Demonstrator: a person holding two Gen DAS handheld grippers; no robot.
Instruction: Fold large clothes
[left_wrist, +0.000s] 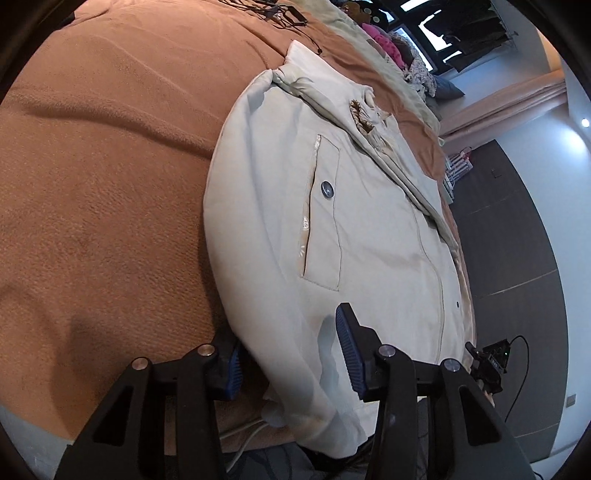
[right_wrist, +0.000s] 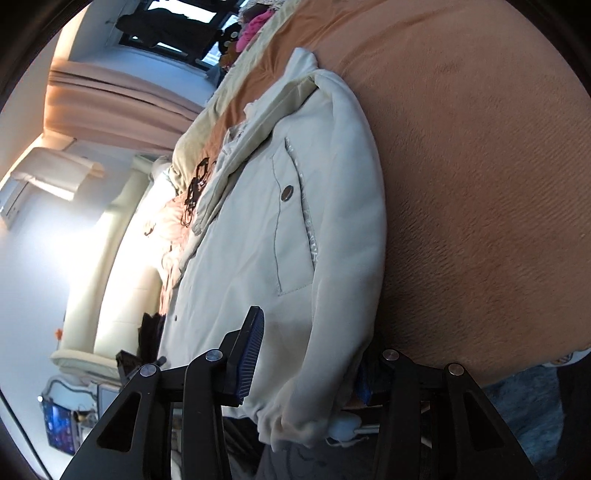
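Note:
A cream padded jacket (left_wrist: 369, 229) lies flat on a brown bedspread (left_wrist: 103, 177), with snap-button pockets showing and its sleeves folded in over the body. My left gripper (left_wrist: 291, 354) is open and straddles the jacket's near hem corner, one blue-padded finger (left_wrist: 349, 350) on top and the other under the edge. In the right wrist view the same jacket (right_wrist: 258, 236) lies on the bedspread (right_wrist: 480, 184). My right gripper (right_wrist: 310, 358) is open and straddles the other hem corner, one finger (right_wrist: 251, 350) on top of the fabric.
A pile of clothes (left_wrist: 391, 48) lies at the far end of the bed. Black cables (right_wrist: 195, 192) lie on the bedspread beyond the jacket. A white cord (right_wrist: 347, 428) hangs below the hem. The bed's edge and dark floor (left_wrist: 517, 236) are beside the jacket.

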